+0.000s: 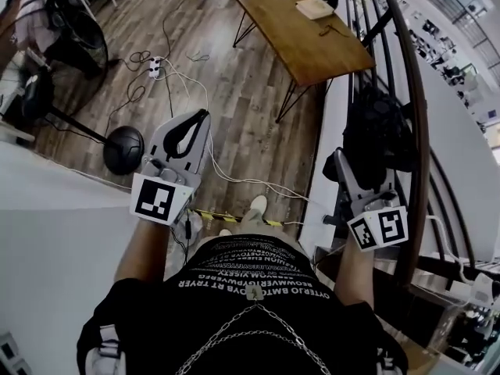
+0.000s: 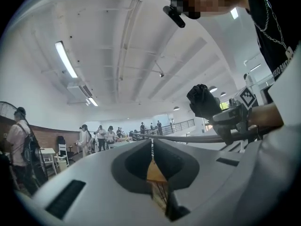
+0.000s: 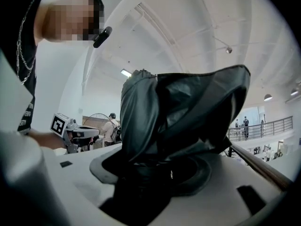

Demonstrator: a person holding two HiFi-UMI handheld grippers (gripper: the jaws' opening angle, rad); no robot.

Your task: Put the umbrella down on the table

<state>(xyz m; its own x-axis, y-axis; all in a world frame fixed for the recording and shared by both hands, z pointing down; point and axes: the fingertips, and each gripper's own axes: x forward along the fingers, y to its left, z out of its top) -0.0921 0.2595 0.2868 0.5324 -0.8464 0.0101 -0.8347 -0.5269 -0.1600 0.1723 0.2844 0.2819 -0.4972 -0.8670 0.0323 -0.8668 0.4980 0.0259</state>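
A folded black umbrella (image 1: pixel 379 135) is clamped in my right gripper (image 1: pixel 361 166), at the right of the head view beside a railing. In the right gripper view its crumpled fabric (image 3: pixel 178 112) fills the space between the jaws of the right gripper (image 3: pixel 155 171) and hides the fingertips. My left gripper (image 1: pixel 201 119) is shut with nothing in it, held out over the wooden floor. Its jaws meet at the tips in the left gripper view (image 2: pixel 151 147), where the umbrella (image 2: pixel 203 100) shows at the right. The long wooden table (image 1: pixel 312 41) stands farther ahead.
A pale pad (image 1: pixel 314 7) lies on the table's far part. Cables and a power strip (image 1: pixel 156 65) trail over the floor. A fan's round base (image 1: pixel 123 148) stands at the left. The dark curved railing (image 1: pixel 414 131) runs along the right. A person (image 1: pixel 35 14) is at the far left.
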